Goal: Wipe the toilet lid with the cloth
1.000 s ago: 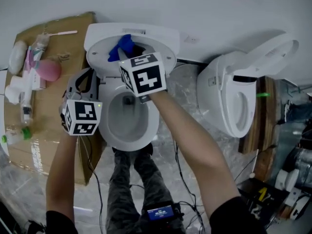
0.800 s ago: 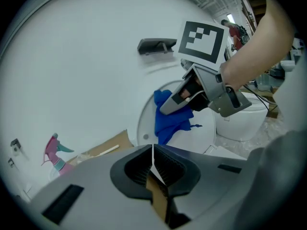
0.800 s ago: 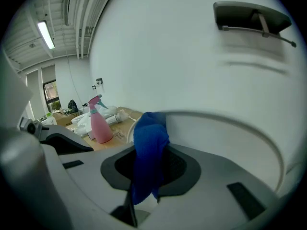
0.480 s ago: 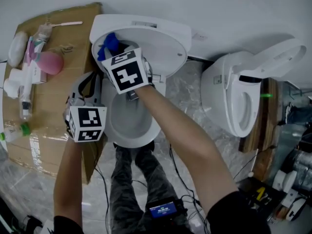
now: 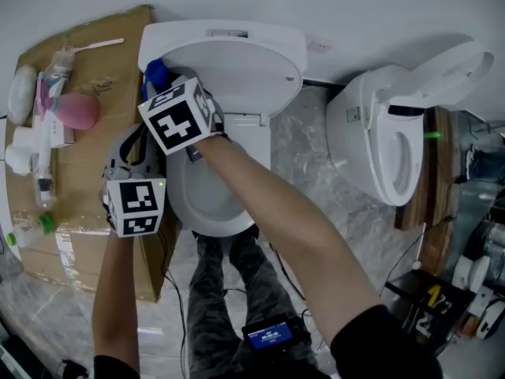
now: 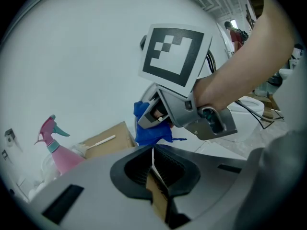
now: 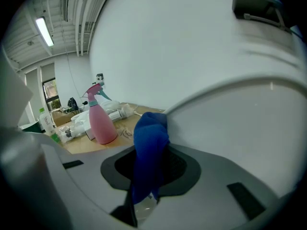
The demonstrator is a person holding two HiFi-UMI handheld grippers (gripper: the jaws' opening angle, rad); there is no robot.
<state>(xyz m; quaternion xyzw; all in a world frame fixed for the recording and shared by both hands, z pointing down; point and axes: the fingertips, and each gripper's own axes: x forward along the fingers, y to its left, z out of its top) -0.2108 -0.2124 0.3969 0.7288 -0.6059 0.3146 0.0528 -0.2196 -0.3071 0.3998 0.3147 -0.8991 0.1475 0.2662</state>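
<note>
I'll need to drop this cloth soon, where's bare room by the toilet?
The cardboard is bare at its near end, past the green-capped bottle. The plastic-covered floor between this toilet and the second toilet is bare. Crowded: the cardboard's left edge, with the pink spray bottle and other bottles.

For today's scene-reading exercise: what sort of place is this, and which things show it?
Probably a workshop mock-up, not a real bathroom: a toilet and a second toilet stand side by side on plastic sheeting, with a pink spray bottle on cardboard.
</note>
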